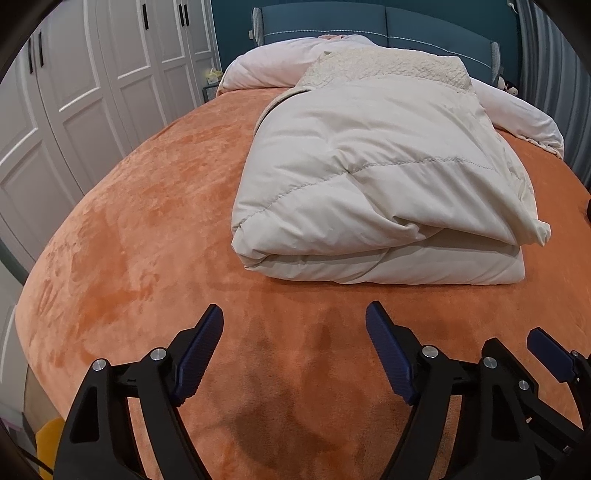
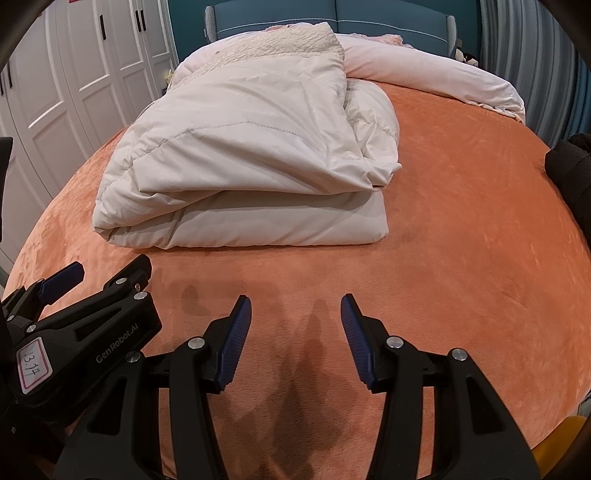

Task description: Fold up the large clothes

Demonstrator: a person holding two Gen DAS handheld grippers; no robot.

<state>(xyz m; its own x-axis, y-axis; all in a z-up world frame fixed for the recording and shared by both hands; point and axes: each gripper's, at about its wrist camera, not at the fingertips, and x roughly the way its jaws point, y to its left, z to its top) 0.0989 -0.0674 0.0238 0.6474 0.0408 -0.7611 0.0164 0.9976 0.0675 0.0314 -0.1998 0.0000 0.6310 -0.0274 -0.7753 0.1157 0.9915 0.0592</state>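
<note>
Coat point(image 1: 376, 177) lay folded mid-bed on orange cover point(image 1: 147, 229), w/ pink duvet point(image 1: 258, 62) bunched behind it by blue headboard point(image 1: 424, 26). Left claw point(image 1: 295, 354) & right claw point(image 2: 295, 339) both released, empty, side by side above bare cover near coat. Wardrobe point(image 1: 74, 92) at left; nothing between claws & coat.

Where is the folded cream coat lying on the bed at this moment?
The folded cream coat lies on the orange bed cover, ahead of both open tools and touching neither; behind it, near the blue headboard, lies a pale pink duvet.
</note>
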